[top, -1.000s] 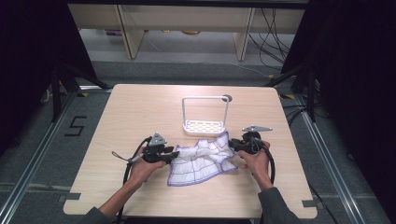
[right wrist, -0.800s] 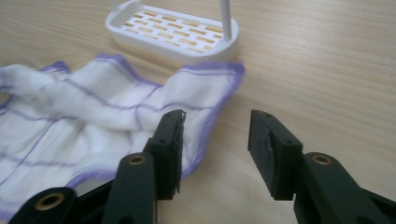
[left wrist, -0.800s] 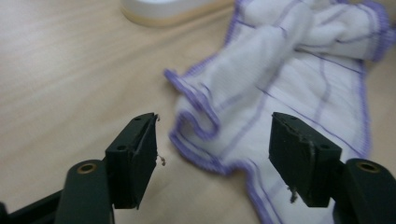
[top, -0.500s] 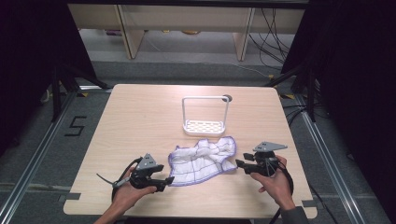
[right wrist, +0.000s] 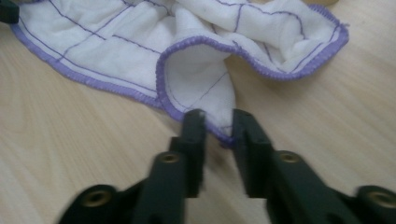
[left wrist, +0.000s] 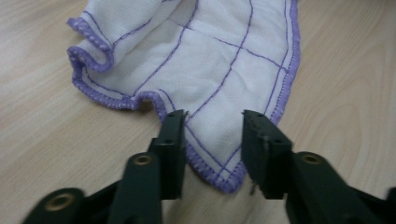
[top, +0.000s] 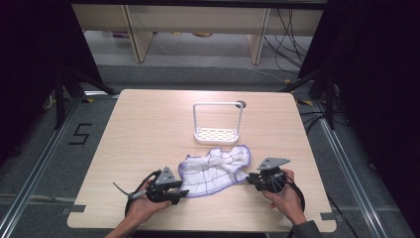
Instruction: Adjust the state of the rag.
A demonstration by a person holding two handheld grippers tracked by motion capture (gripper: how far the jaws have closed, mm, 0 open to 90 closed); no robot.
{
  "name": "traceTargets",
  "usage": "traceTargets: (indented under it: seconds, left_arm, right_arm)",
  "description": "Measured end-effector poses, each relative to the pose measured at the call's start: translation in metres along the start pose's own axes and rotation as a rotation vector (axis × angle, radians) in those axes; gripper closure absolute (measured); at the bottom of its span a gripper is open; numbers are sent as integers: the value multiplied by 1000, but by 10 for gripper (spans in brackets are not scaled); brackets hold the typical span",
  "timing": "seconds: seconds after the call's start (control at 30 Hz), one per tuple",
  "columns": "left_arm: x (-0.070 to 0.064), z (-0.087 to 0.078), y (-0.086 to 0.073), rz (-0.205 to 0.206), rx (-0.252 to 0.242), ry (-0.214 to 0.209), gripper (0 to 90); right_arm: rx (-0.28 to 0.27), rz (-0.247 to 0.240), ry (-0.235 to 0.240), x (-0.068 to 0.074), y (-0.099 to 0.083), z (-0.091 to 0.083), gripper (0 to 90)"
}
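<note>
From the high view, a white cloth with purple edging (top: 215, 170) lies crumpled on the wooden table (top: 148, 129), near the front edge. A white wire rack (top: 218, 124) stands just behind it. The left gripper (top: 179, 192) sits at the cloth's left corner, and the right gripper (top: 251, 178) sits at its right side.

In the left gripper view, the left gripper (left wrist: 212, 135) has its jaws apart, one on each side of a cloth (left wrist: 210, 70) corner.

In the right gripper view, the right gripper (right wrist: 219, 128) has its jaws a little apart around a cloth (right wrist: 187, 51) corner, not squeezing it.
</note>
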State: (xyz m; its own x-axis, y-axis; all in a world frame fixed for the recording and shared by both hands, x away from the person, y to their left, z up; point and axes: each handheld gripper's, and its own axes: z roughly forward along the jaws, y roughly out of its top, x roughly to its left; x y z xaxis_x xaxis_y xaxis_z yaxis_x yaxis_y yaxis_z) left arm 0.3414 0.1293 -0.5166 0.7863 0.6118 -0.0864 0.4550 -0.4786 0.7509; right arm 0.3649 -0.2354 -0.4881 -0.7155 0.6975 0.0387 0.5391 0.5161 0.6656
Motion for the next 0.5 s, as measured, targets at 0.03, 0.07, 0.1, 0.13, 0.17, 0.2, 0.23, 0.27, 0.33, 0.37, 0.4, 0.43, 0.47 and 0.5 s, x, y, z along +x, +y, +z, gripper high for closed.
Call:
traceTargets:
  seconds: [0.03, 0.07, 0.1, 0.13, 0.17, 0.2, 0.23, 0.27, 0.33, 0.37, 0.4, 0.43, 0.47, 0.5]
  left_arm:
    - [0, 0, 0, 30, 6, 11, 620]
    - [-1, 0, 0, 73, 11, 20, 741]
    - [-1, 0, 0, 91, 12, 17, 787]
    - [-2, 0, 0, 95, 9, 12, 824]
    - [-2, 0, 0, 95, 9, 12, 844]
    - [-2, 0, 0, 111, 15, 4, 859]
    - [-1, -4, 1, 122, 11, -4, 866]
    - [0, -6, 2, 115, -1, -6, 871]
    - [2, -14, 2, 103, -32, -13, 875]
    - [2, -19, 2, 98, -36, -18, 876]
    - [2, -19, 2, 98, -36, -18, 876]
    - [1, -22, 1, 87, -63, -26, 876]
    - [-2, -29, -3, 74, -66, -51, 876]
    - [-6, -31, -5, 80, -68, -62, 876]
  right_arm:
    - [0, 0, 0, 0, 0, 0, 823]
    - [-8, -38, -10, 1, 2, 0, 871]
    - [5, -46, -16, 1, 3, -1, 875]
    - [3, -69, -29, 2, 4, -2, 878]
    - [3, -69, -29, 2, 4, -2, 878]
    - [-18, -62, -39, 4, 5, -7, 880]
    - [-19, -68, -35, 4, 7, -12, 881]
    - [-45, -74, -37, 5, 7, -17, 881]
    - [-68, -70, -33, 8, 6, -27, 881]
    - [-72, -59, -36, 10, 6, -33, 881]
    - [-72, -59, -36, 10, 6, -33, 881]
    - [-86, -46, -29, 13, 3, -38, 881]
    - [-93, -28, -24, 20, -3, -48, 881]
    - [-98, -48, -24, 21, -8, -51, 881]
